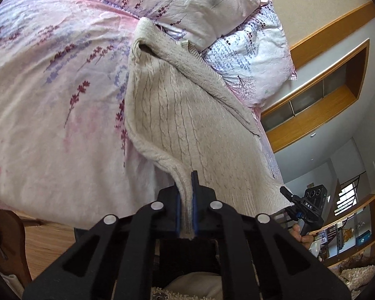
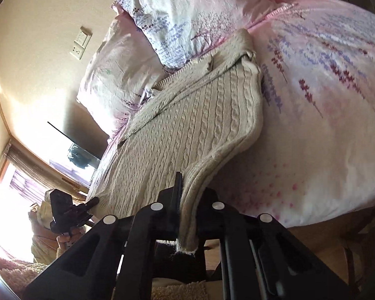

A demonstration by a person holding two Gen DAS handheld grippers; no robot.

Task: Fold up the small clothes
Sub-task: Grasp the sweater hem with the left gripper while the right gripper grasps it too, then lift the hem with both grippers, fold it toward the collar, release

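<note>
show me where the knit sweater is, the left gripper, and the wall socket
knit sweater [image 2: 187, 125], right wrist view, on its cable-knit body.
left gripper [image 1: 186, 200], left wrist view, between its fingertips, shut on the sweater's ribbed hem.
wall socket [image 2: 77, 51], right wrist view, on its white faceplate.

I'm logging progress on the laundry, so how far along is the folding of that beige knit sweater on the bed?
Early stage. Done: the sweater lies spread on the floral bedspread, its far end by the pillows. In hand: the left tongs and the right tongs are each shut on a corner of the ribbed near hem. Left: no body fold shows yet, so the hem still has to be carried over toward the pillows.
</note>
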